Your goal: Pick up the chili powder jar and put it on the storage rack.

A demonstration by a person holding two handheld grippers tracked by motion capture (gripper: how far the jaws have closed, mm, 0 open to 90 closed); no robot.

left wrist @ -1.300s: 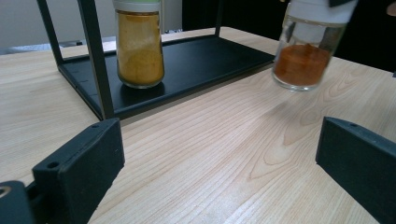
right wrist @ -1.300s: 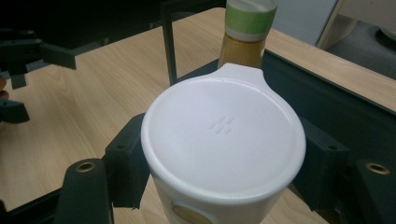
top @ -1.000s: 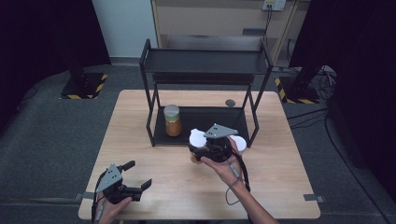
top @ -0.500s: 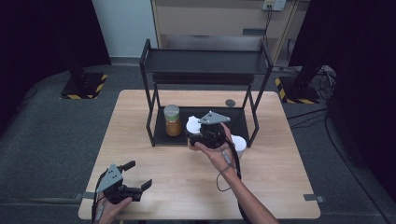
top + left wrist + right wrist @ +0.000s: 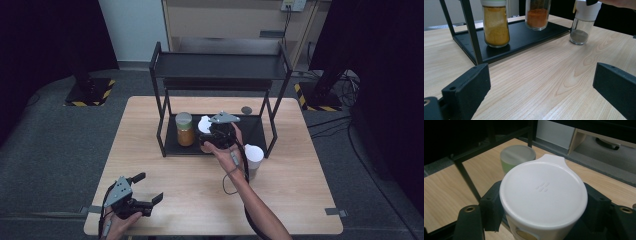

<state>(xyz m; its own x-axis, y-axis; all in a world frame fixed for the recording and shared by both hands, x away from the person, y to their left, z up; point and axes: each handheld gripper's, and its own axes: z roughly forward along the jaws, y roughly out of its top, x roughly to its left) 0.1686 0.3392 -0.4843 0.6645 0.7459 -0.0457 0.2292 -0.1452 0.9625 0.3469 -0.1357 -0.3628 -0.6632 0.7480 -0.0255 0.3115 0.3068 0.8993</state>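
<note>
We have the right gripper (image 5: 212,137) clamped on a clear glass jar of orange spice with a white flip-top cap (image 5: 543,198), its two black jaws pinching the cap's sides from left and right in the right gripper view. In the high view, at the centre of the frame, that jar sits upright over the bottom tray of the black two-tier metal rack (image 5: 257,131), whether resting or just above it we cannot tell. What the coming move turns on, we judge, is the neighbour: the yellow-spice glass jar with a pale green lid (image 5: 184,129) stands just left of ours on the same tray, near but apart, so we set ours down vertically beside it.

Our left gripper (image 5: 145,192) waits at the lower left of the high view, jaws spread and holding nothing, well apart from the rack. A third jar, white-capped with dark grey powder (image 5: 584,22), stands on the wooden table (image 5: 300,195) right of the rack.

We can read no writing; the cap bears only small embossed dashes.
</note>
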